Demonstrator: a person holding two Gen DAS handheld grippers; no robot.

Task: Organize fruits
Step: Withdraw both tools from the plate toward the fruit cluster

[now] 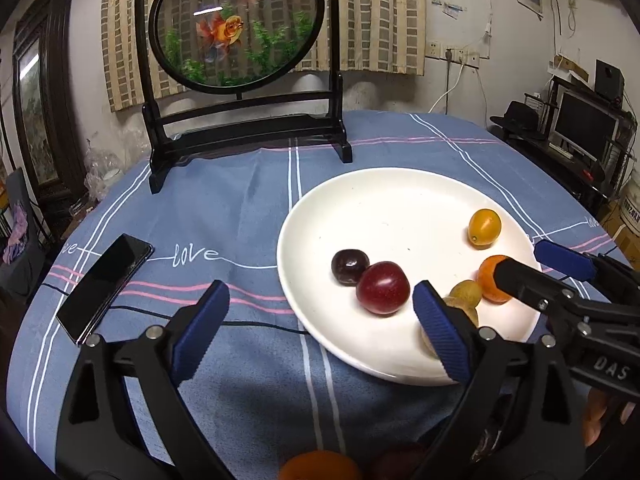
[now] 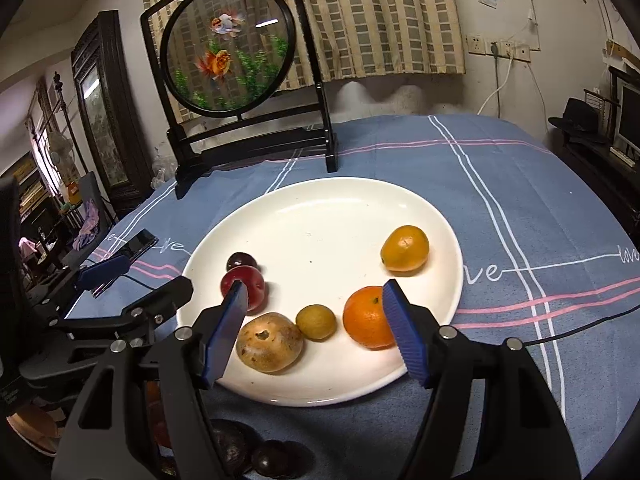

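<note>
Phone [image 1: 105,286]: far left on the blue striped tablecloth [image 1: 224,208], a dark slab lying flat, its long axis slanting from near-left up toward the right.
Goldfish screen [image 1: 236,24]: upright in a black stand at the back of the table, behind the plate.
Left gripper [image 1: 320,320]: jaws spread wide with nothing between the pads — the left blue finger [image 1: 202,332] hangs over the cloth, the right one over the plate's near-left rim.
Plate [image 2: 340,208]: white and round, right of the phone, holding six fruits.
Dark plum [image 2: 241,261]: leftmost on the plate, round, touching the red plum in front of it.
Red plum [image 1: 383,288]: round and glossy, just beside the left gripper's right finger.
Brown spotted fruit [image 2: 269,342]: near edge of the plate, a squat oval with its long axis running left to right, a dark hollow facing up.
Small green-yellow fruit [image 2: 316,322]: round, just beside the brown one, between it and the orange.
Orange [image 2: 368,316]: round, its stem end up and tilted to the right, close to the right gripper's right finger.
Right gripper [image 2: 316,332]: jaws parted, pinching nothing — it hovers over the plate's near side with the brown and green-yellow fruits seen between its fingers.
Yellow-orange fruit [image 2: 405,249]: egg-shaped, apart from the rest toward the right rim, long axis rising to the right.
</note>
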